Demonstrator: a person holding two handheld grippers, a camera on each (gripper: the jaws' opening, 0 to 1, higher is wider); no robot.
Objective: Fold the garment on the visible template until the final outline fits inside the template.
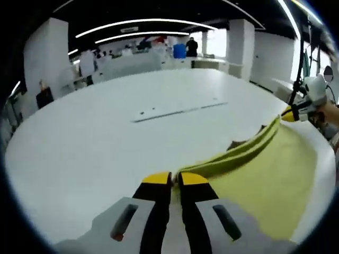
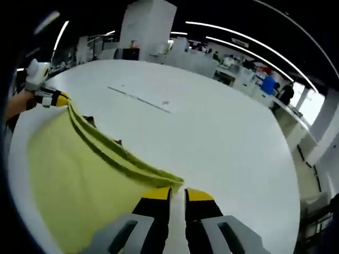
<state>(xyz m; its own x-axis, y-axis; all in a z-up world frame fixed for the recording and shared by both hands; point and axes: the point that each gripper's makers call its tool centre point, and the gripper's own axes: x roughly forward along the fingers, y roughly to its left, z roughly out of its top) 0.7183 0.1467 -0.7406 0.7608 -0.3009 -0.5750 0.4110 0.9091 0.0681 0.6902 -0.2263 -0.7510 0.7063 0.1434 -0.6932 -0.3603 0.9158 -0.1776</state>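
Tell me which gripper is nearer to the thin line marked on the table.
Neither clearly. The left gripper and right gripper each pinch an end of the yellow garment, similarly short of the line.

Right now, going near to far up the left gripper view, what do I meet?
Left gripper's yellow-tipped black jaws clamped on the yellow-green fabric garment's edge → thin dark line marked on the white table → white tabletop's far rim → background workshop benches with a blue container.

We see a large hall with white pillars (image 1: 46, 47) and long ceiling light strips (image 1: 143, 22). Far off, cluttered desks (image 1: 127, 58) stand near bright windows (image 1: 217, 42).
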